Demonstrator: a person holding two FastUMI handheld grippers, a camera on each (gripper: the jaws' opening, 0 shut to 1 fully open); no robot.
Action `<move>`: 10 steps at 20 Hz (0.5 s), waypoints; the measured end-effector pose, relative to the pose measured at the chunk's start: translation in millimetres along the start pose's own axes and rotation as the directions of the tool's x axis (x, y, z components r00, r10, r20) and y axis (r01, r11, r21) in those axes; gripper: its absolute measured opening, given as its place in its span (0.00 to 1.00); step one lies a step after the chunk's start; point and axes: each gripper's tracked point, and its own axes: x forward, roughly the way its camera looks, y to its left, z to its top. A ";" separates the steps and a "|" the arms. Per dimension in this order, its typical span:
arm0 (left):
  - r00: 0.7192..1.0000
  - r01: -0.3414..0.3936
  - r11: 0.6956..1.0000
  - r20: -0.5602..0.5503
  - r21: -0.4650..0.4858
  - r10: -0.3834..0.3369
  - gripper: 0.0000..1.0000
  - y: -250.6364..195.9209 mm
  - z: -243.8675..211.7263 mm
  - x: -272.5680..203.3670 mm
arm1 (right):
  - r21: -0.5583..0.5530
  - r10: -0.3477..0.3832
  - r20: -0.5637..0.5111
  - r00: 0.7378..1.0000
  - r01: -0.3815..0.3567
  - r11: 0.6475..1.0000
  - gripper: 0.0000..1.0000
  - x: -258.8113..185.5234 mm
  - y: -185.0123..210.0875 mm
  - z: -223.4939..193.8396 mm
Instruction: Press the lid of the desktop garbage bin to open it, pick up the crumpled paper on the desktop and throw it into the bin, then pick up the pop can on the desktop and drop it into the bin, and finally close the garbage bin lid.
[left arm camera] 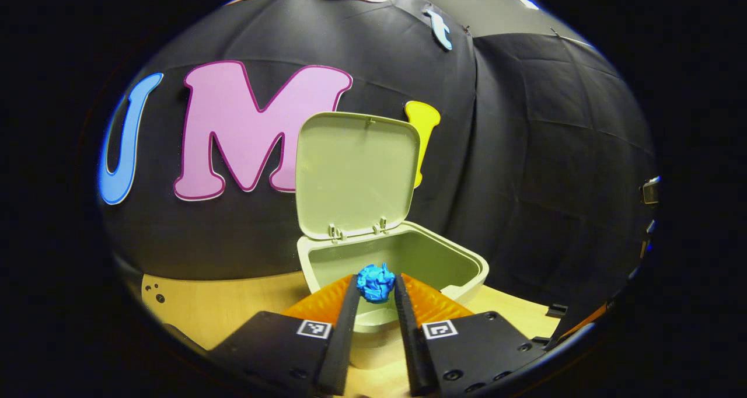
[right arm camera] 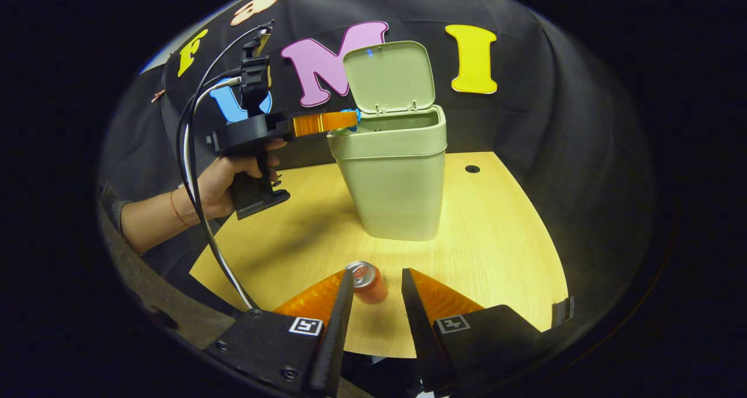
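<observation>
Left gripper view: crumpled paper (left arm camera: 376,282) being held at the near rim of the open garbage bin (left arm camera: 467,272).

Left of the bin in the right gripper view, a hand (right arm camera: 224,182) is holding the left gripper (right arm camera: 350,121) level with the rim, its fingers pinching the blue paper (right arm camera: 352,122) right at the bin's left edge; cables are trailing down from it, cut off below. The bin (right arm camera: 397,176) is standing upright on the wooden table (right arm camera: 502,234), lid (right arm camera: 390,76) tilted up behind the opening, with bare tabletop lying all around its base. Its inside is looking bare where visible; the bottom is hidden. In front of the bin, the pop can (right arm camera: 367,281) is standing between the right gripper (right arm camera: 373,281) fingers, jaws spread apart and not touching it.
</observation>
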 end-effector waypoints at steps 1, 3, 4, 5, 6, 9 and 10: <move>1.000 0.002 1.000 0.004 0.013 -0.002 0.52 -1.0 0.2 -0.1 | -0.005 0.002 0.000 1.000 -0.002 1.000 0.55 0.9 0.2 -0.1; 1.000 0.008 0.999 0.004 0.037 -0.008 0.69 -4.7 0.4 -2.8 | -0.009 0.009 -0.003 1.000 -0.009 1.000 0.58 3.5 2.1 -1.3; 1.000 0.005 0.999 0.004 0.047 -0.006 0.70 -4.6 0.8 -4.7 | -0.005 0.020 -0.004 1.000 -0.020 1.000 0.60 5.6 5.5 -1.6; 1.000 0.002 0.999 0.006 0.053 -0.002 0.83 -3.5 0.7 -7.4 | -0.001 0.031 -0.004 1.000 -0.031 1.000 0.65 7.1 9.6 -2.1; 1.000 -0.007 0.999 0.008 0.050 0.007 0.80 -1.3 1.1 -11.5 | 0.001 0.043 -0.003 0.999 -0.043 0.999 0.68 9.7 12.9 -1.1; 0.999 -0.033 0.999 0.014 -0.002 0.033 0.85 7.6 1.2 -30.9 | -0.014 0.073 -0.012 0.997 -0.073 0.997 0.78 17.6 23.6 -2.2; 0.999 -0.044 0.999 0.016 -0.014 0.044 0.85 11.5 1.8 -40.7 | -0.025 0.076 -0.016 0.997 -0.077 0.997 0.80 20.2 25.6 -2.9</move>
